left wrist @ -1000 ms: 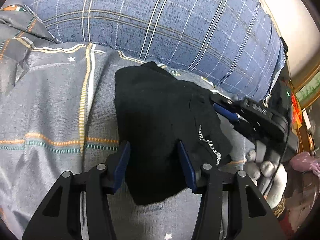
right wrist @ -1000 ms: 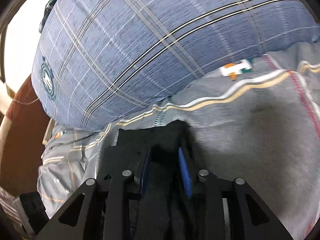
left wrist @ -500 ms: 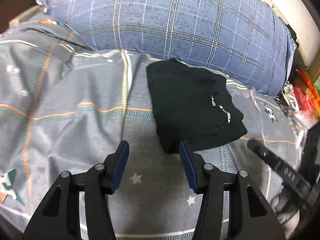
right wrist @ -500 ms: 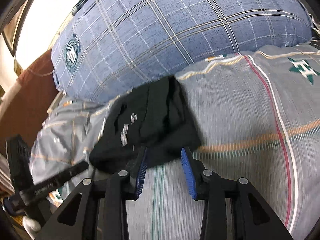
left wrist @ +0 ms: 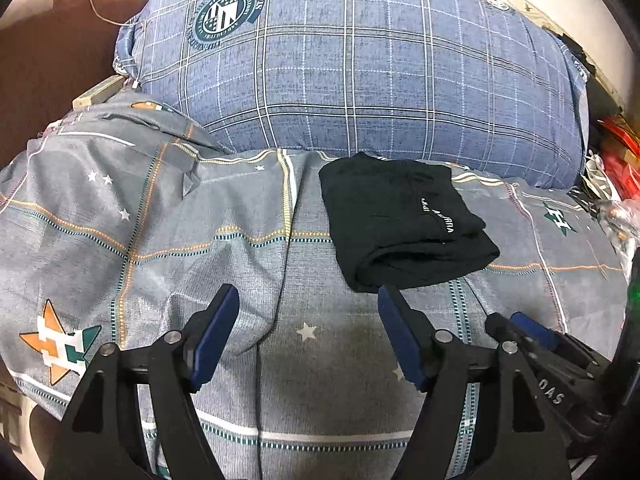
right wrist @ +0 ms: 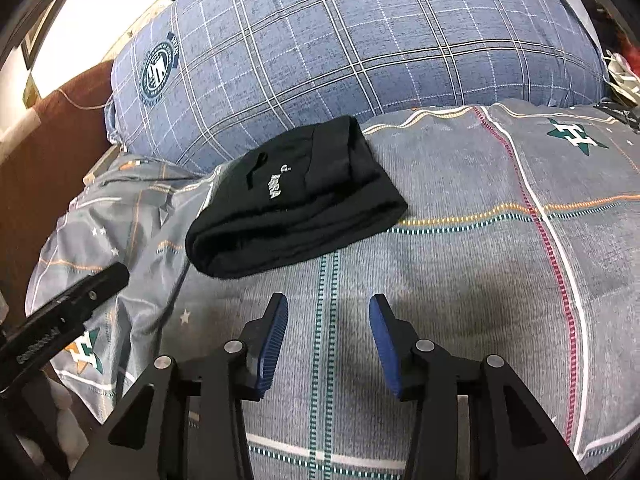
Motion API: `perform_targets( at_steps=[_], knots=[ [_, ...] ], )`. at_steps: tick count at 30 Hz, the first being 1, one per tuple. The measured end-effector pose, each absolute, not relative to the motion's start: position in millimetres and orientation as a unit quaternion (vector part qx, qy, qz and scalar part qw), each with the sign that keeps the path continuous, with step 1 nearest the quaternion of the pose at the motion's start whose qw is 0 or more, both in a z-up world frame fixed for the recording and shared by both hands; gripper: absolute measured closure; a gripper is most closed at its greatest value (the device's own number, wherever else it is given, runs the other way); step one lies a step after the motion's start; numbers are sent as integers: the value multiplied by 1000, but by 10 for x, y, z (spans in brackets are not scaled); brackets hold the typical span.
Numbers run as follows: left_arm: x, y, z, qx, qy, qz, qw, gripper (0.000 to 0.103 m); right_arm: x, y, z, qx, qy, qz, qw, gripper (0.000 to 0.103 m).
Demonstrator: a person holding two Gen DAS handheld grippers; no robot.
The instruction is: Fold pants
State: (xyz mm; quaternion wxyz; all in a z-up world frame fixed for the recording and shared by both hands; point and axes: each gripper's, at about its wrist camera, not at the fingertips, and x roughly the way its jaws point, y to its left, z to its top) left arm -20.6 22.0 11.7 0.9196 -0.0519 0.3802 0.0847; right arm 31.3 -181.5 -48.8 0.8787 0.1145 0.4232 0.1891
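The black pants (left wrist: 404, 220) lie folded into a compact bundle with white lettering on the grey bedsheet (left wrist: 200, 240), just in front of the blue plaid pillow. They also show in the right wrist view (right wrist: 296, 200). My left gripper (left wrist: 308, 308) is open and empty, held back from the bundle's near edge. My right gripper (right wrist: 328, 312) is open and empty, also back from the bundle, to its near right. The right gripper shows at the lower right of the left wrist view (left wrist: 536, 340).
A large blue plaid pillow (left wrist: 360, 64) with a round crest lies behind the pants. A brown headboard (left wrist: 52, 48) stands at the far left. Red and mixed clutter (left wrist: 616, 160) sits off the bed's right side. The left gripper's body (right wrist: 64, 320) crosses the lower left.
Both grippers have let go of the pants and pulled back toward me. The folded bundle now lies free on the sheet.
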Motion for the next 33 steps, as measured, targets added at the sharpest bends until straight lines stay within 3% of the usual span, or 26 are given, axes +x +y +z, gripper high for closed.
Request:
perform_targets(
  at_steps=[33],
  knots=[
    [-94,208,-221,-73,440,58,893,31,335,-1712,-751,101,457,184,864,53]
  ],
)
